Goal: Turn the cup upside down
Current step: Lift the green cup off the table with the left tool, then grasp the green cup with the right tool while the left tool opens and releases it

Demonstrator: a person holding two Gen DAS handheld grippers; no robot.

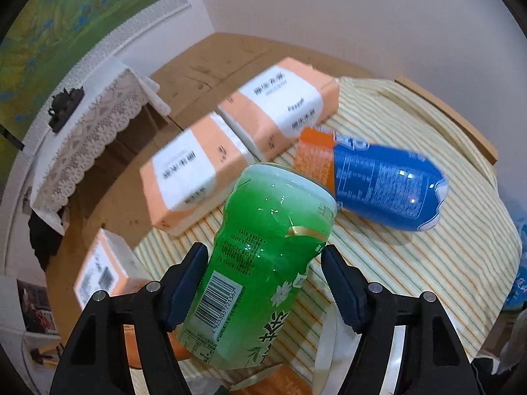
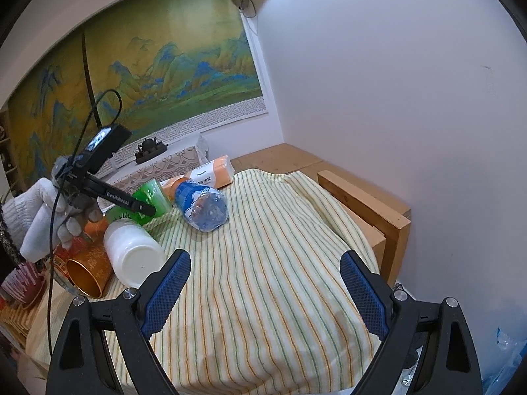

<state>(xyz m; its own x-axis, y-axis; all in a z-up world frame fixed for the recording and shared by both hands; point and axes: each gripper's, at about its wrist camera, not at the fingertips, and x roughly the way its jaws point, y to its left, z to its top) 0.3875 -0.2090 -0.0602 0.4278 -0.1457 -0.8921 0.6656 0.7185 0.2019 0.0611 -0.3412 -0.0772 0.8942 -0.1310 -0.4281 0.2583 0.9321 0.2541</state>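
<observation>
Left tool (image 1: 265, 283) closed on green cup (image 1: 263, 263), pads pressed against its two sides, cup tilted with its far end leaning away from the camera, held above striped cloth (image 1: 411, 279). Seen also from the right wrist, at left, beside a gloved hand (image 2: 42, 210). Right tool (image 2: 265, 293) wide open, holding nothing, hung over the bare striped cloth. Blue bottle (image 1: 385, 184) lying on its side just beyond the cup. Two orange-and-white packs (image 1: 237, 138) side by side behind it. White jar (image 2: 131, 253) and orange cup (image 2: 87, 270) lying at left, near the cloth's edge.
</observation>
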